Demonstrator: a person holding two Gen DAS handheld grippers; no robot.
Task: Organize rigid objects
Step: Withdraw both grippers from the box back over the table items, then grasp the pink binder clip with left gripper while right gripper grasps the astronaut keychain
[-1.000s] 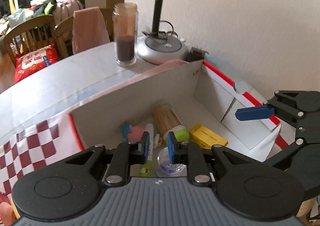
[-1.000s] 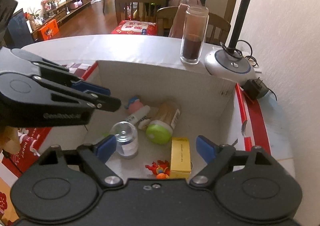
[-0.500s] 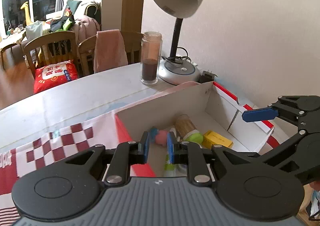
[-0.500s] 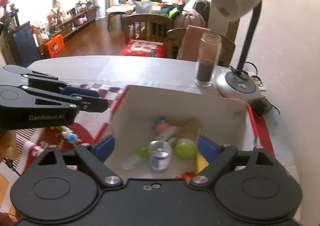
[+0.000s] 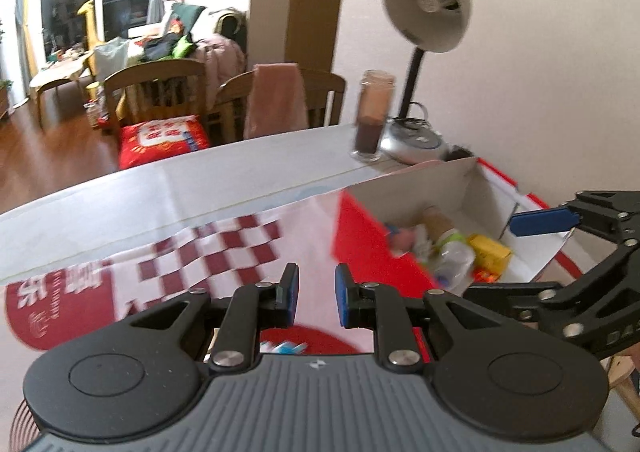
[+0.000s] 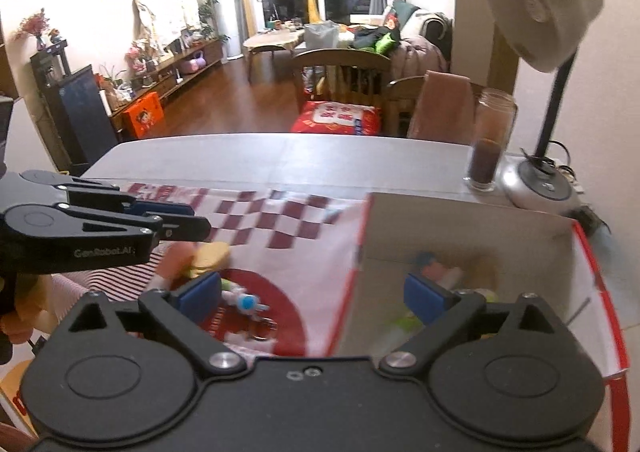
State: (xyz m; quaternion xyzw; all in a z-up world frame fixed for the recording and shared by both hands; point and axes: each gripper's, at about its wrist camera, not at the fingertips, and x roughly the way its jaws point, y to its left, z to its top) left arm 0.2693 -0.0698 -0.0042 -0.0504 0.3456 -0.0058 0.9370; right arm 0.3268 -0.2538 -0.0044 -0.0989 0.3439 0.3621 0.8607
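The table (image 6: 248,156) runs from the near edge to the far chairs, with a red-and-white checked cloth (image 6: 288,228) over its near part. At the right of the cloth sits an open cardboard box (image 6: 472,236) with red edges; its far wall stands just in front of a desk lamp (image 6: 540,32) and a glass jar (image 6: 490,140) holding dark contents, both at the far right of the table. Inside the box lie a yellow carton (image 5: 490,252), a clear bottle (image 5: 456,264) and a tube with a green cap (image 5: 450,238), crowded together and blurred. On the cloth left of the box lie small toys (image 6: 244,300), a yellow-and-orange one (image 6: 204,256) just beyond them.

The right gripper (image 6: 312,292) hangs over the box's left wall, its jaws spread wide and holding nothing. The left gripper (image 5: 314,302) hovers over the cloth, left of the box, its jaws narrow with a small gap and nothing between them.
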